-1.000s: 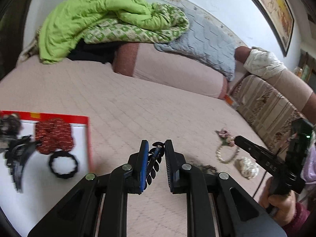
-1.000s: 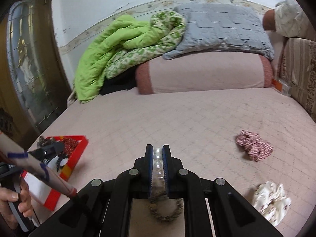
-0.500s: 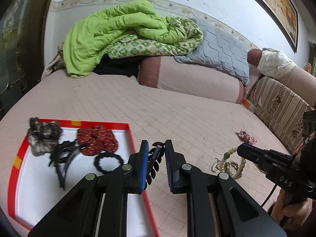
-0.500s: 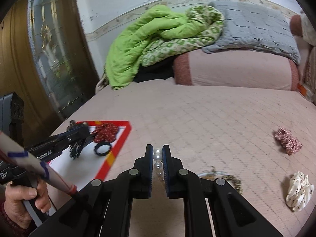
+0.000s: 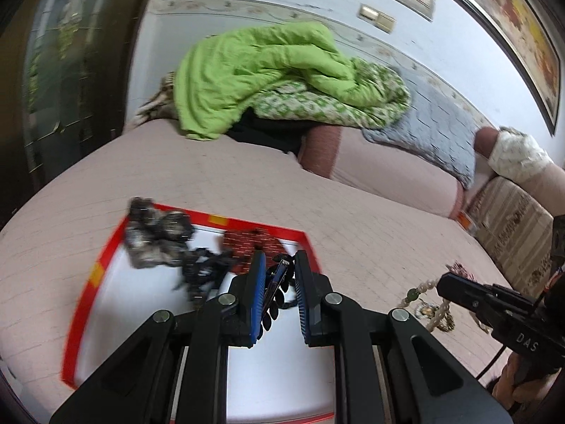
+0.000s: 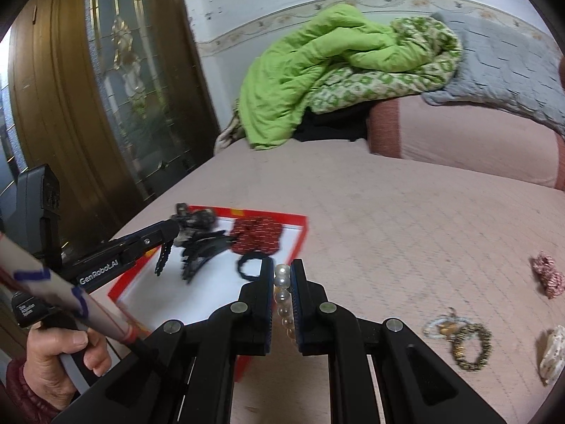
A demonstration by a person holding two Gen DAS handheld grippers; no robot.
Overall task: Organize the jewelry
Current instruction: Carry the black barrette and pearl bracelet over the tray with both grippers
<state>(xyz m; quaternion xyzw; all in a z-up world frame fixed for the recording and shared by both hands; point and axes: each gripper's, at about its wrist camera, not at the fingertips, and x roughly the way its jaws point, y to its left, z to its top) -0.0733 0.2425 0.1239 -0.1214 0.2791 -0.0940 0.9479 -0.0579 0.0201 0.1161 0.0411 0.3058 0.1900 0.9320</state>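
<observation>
The left gripper [image 5: 279,275] pinches a black hair comb [image 5: 274,291] above the red-edged tray [image 5: 84,296]. Right of the tray, the right gripper [image 6: 281,284] clamps a pearl bracelet [image 6: 282,296] over the bed [image 6: 406,219].

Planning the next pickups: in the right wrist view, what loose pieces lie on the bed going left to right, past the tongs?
Gold-and-clear tangle of bracelets → dark beaded bracelet ring → red patterned fabric scrunchie, farther back → cream fabric scrunchie at the frame edge.
</observation>
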